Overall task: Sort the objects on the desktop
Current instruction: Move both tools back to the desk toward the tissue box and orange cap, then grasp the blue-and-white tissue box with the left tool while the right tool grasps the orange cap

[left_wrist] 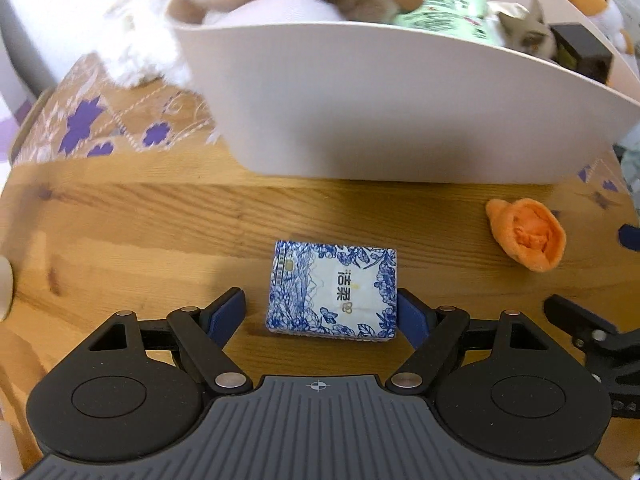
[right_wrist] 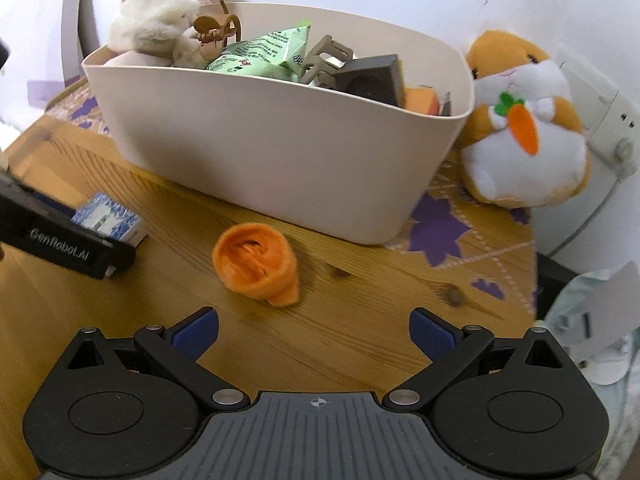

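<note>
A blue-and-white tissue pack lies on the wooden table between the open fingers of my left gripper; the right finger touches its edge, the left finger stands apart. It also shows in the right wrist view, partly behind the left gripper's body. An orange plush piece lies on the table just ahead of my open, empty right gripper; it shows in the left wrist view too. A beige bin behind holds plush toys, a green packet, hair clips and a dark box.
A hamster plush with a carrot sits right of the bin on a patterned cloth. A white plush hangs over the bin's left side. The table's right edge drops off near a wall.
</note>
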Action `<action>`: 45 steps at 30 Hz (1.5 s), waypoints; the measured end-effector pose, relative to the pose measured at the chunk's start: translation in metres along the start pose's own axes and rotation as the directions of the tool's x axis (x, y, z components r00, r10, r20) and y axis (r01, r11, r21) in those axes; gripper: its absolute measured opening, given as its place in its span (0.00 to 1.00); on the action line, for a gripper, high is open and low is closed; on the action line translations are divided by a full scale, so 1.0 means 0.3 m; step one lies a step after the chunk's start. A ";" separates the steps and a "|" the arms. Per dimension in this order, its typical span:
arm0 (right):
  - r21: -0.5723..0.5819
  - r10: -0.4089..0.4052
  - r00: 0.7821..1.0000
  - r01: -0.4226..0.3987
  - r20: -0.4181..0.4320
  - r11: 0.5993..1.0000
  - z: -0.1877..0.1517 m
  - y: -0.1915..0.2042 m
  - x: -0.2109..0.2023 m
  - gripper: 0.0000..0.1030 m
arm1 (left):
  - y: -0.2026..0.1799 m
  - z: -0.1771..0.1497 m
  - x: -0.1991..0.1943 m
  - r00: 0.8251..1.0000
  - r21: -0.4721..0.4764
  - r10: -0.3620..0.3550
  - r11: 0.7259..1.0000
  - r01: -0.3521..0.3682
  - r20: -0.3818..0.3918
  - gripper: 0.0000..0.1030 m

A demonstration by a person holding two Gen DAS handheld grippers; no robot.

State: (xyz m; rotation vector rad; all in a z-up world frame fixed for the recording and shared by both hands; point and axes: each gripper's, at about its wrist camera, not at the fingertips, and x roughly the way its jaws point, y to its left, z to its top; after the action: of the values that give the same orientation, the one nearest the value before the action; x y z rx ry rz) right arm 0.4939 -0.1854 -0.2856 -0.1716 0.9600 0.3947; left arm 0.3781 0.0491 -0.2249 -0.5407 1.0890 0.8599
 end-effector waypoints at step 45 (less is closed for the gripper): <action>-0.095 0.074 0.991 -0.064 0.108 0.993 0.088 0.074 -0.285 0.13 | 0.163 -0.037 -0.330 0.981 0.205 -0.108 0.976 0.073 0.163 0.62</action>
State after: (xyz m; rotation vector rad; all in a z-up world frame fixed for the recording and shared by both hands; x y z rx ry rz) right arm 0.4616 -0.1782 -0.1994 -0.1985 0.8402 0.5072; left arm 0.3121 0.0360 -0.1368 -0.3398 0.9698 0.6956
